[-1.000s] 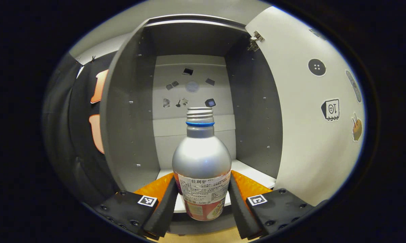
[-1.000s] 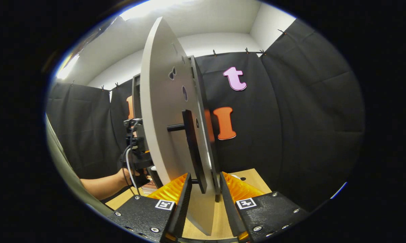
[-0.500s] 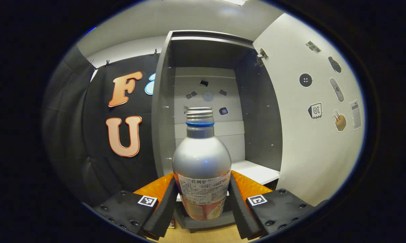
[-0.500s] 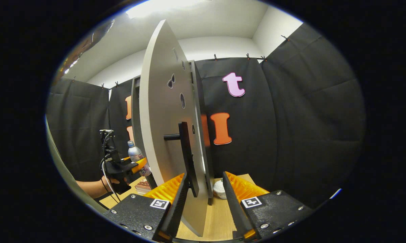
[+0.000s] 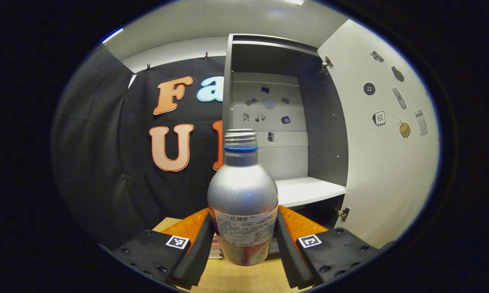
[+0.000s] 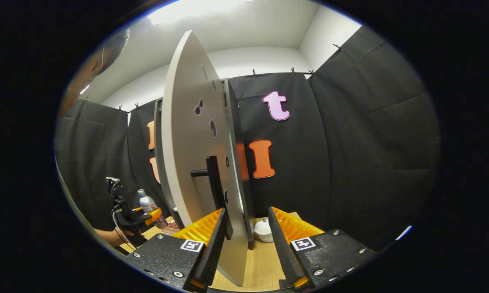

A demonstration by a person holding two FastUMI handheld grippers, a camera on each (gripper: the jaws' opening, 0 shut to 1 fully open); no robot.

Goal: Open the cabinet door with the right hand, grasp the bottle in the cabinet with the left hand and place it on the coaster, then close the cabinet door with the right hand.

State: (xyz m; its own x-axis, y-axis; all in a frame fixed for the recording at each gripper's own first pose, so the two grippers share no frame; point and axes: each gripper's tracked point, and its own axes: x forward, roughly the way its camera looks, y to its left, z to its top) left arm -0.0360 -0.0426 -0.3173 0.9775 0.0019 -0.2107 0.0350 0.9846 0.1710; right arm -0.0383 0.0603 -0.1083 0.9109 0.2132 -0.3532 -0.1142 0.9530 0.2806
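**Hidden, cut off or too small to read**

In the left gripper view, the bottle [image 5: 243,199] hides its own sides where the left gripper's [image 5: 243,254] fingers [image 5: 197,248] cover them, and it blocks most of a flat stack [image 5: 215,248] lying just behind it on the table [image 5: 244,278] (what the stack is cannot be told). The small stickers [image 5: 385,108] on the cabinet door [image 5: 385,171] are too small to make out. In the right gripper view, the door's near lower edge is cut off between the right gripper's [image 6: 244,248] fingers, and a small white object [image 6: 263,230] beyond it stays unclear.
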